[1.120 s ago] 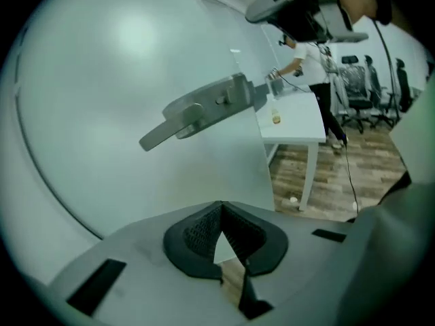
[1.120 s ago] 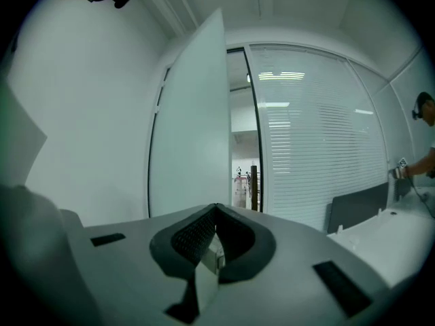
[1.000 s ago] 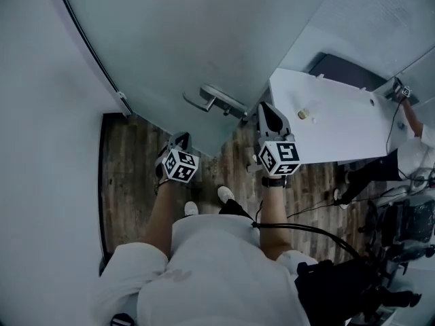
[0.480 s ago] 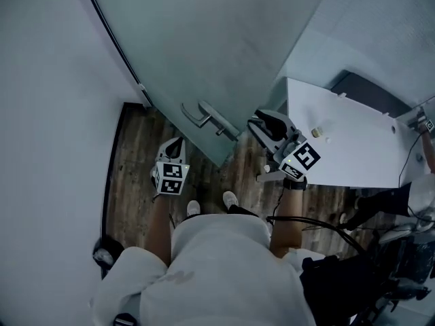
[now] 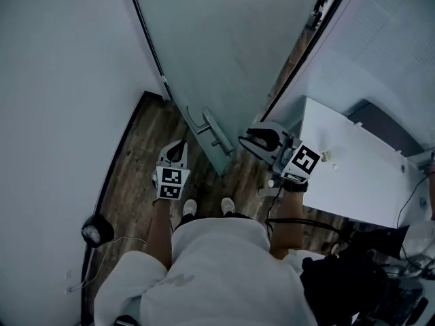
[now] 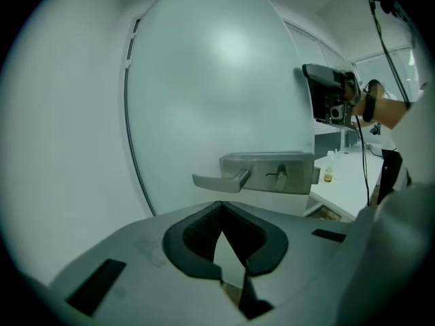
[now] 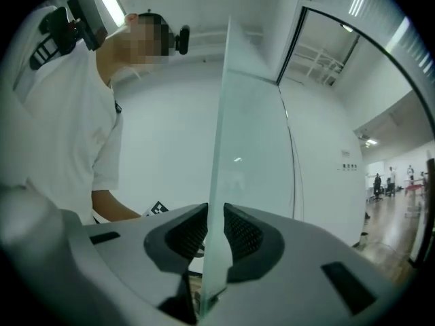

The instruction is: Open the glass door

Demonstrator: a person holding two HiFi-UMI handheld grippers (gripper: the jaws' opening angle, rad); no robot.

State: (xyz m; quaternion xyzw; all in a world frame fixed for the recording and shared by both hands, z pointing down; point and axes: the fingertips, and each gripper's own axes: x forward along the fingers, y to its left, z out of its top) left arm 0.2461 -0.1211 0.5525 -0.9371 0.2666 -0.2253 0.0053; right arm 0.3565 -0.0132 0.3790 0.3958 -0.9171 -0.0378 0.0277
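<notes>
- Door (image 5: 224, 39) of frosted glass stands partly open, its free edge running straight in between the jaws of the right gripper (image 7: 216, 209).
- Those jaws have just been closing. One pad sits on each face of the pane, clamped on the door's edge.
- From overhead, the right gripper (image 5: 248, 140) reaches the edge just past the handle, its marker cube behind it at the wrist.
- Left gripper (image 6: 221, 206) has its jaws together, tips touching, with nothing between them.
- Handle (image 6: 265, 174), a metal lever on a plate with a thumb-turn, lies ahead of and above the left jaws, apart from them.
- The lever's free end points off to the left of those jaws.
- Beyond the left jaws the door's face fills most of the view. A pale wall (image 6: 61, 148) lies to their left.
- Right of the left jaws, past the door's edge, the other gripper shows high up.
- A white table (image 5: 353, 175) stands off to the outer side of the right jaws, with a small bottle (image 5: 326, 156) on it.
- Below both grippers is a wood floor (image 5: 136, 155).
</notes>
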